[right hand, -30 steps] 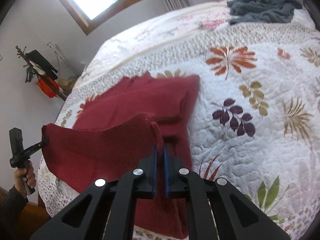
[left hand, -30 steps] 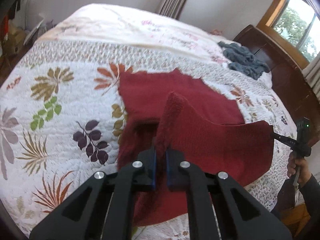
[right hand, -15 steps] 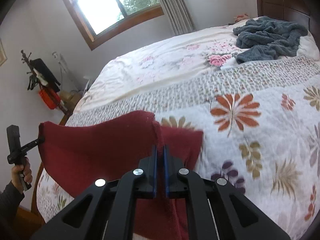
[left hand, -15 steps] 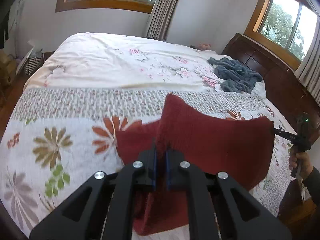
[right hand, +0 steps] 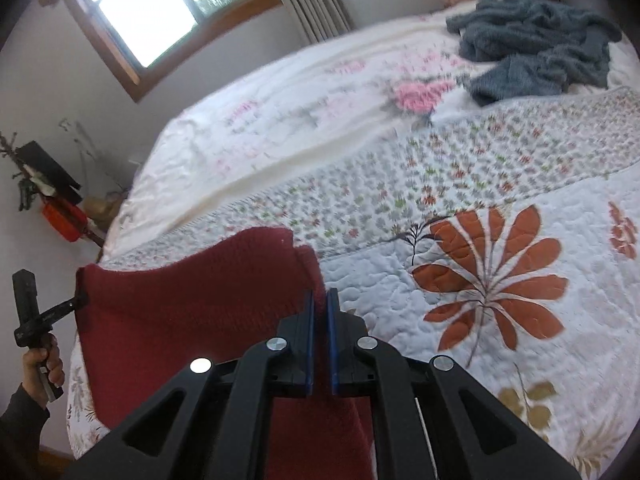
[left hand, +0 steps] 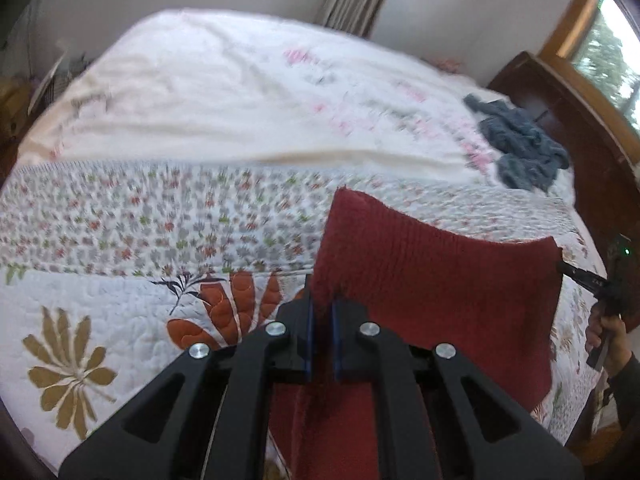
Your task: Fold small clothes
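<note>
Since half a second ago, both cameras have tipped down toward the bed, so the windows sit higher in the views, and the red knitted garment has travelled forward over the quilt. Compared with one second ago, the flat part of the garment that lay ahead on the quilt is no more visible.

At this moment the left hand-held gripper is clamped on one corner of the red garment, and the cloth rises straight up from between its blue pads. Across from it, to its right, the right hand-held gripper has the other corner pinched, with the edge of the knit running up between its pads. Between the two, the top edge is stretched in a shallow curve, and the rest hangs down below and behind both tools, above the near side of the bed.

Regarding progress, I judge the fold as started but not finished: the garment is lifted and spread, and not yet laid down in any folded form. How much of it touches the quilt I cannot tell, because the tools hide the lower part and the pictures are a bit blurred. A grey garment lies crumpled far ahead, near the headboard, and it looks unfolded, so probably it also waits.
</note>
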The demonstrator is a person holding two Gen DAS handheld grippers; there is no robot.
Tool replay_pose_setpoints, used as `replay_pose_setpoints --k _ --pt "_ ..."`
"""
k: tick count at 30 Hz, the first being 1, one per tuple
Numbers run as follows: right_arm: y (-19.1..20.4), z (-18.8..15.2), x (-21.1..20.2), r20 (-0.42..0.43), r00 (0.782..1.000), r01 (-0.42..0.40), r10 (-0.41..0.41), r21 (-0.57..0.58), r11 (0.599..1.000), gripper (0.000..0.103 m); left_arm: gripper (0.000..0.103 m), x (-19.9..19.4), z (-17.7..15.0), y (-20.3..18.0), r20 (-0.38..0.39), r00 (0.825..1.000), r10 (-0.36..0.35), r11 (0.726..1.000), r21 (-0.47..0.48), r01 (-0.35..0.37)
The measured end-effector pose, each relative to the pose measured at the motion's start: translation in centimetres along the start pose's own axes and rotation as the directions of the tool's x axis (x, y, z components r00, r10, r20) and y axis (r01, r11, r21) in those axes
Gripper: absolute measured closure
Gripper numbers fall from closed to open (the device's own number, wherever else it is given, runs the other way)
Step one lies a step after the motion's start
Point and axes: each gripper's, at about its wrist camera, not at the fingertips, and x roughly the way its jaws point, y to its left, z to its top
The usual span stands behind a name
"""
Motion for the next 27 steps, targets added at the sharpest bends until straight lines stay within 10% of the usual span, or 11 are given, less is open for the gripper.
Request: replay_pose_setpoints --k 7,19,27 --pt "-3.6 -0.7 8.1 -0.203 0.978 0.074 -0.053 0.098 0.992 0.098 0.098 8.7 -0.8 4.2 -0.254 0.967 0.023 0.984 -0.165 -0.067" --pt "-2.3 1.6 4.6 -0.073 0.997 0.007 0.0 0.09 0.996 0.098 0.099 3.7 2.3 3.6 -0.053 0.995 -0.082 0.979 -0.189 0.071" --pt "-3.4 2.1 8.0 -0.116 0.992 0.064 -0.054 0.084 0.994 0.098 0.099 8.7 3.1 4.1 -0.154 0.988 -0.026 0.982 -0.188 -0.003"
